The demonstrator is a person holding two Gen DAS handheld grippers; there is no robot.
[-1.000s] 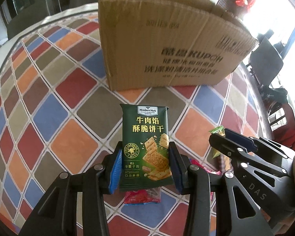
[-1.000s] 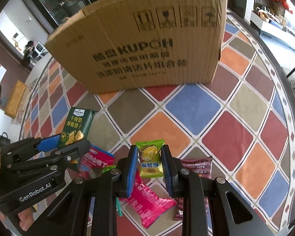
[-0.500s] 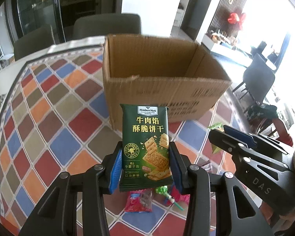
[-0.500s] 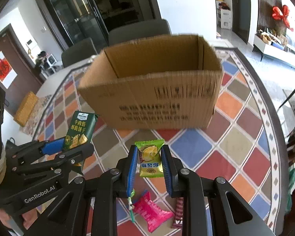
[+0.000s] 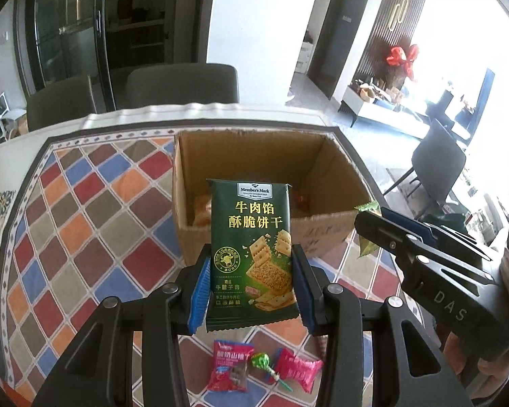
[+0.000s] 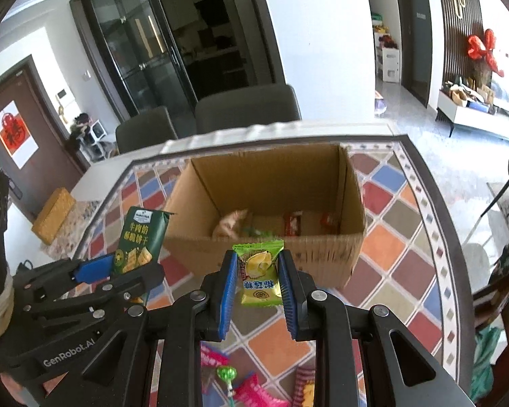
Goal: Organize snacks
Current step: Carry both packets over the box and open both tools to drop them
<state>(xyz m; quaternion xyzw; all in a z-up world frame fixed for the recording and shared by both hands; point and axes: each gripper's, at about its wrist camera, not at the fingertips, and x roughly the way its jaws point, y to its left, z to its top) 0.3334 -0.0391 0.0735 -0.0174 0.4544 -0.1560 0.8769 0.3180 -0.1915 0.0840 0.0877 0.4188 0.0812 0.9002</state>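
Blurred beyond naming: snacks inside cardboard box (image 6: 275, 183); maroon packet (image 6: 303, 386) cut off by bottom edge, lollipop (image 6: 226, 374) stick too.

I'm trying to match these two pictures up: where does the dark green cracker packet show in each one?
Left wrist view: the green cracker packet stands upright at centre, clamped by the left gripper.
Right wrist view: the same packet sits at left, tilted, by the box's left corner.
Shared landmark: the open cardboard box behind it in both.

Home dining room: dining chairs (image 6: 247, 112), patterned table (image 5: 85, 224), glass cabinet (image 6: 146, 54).
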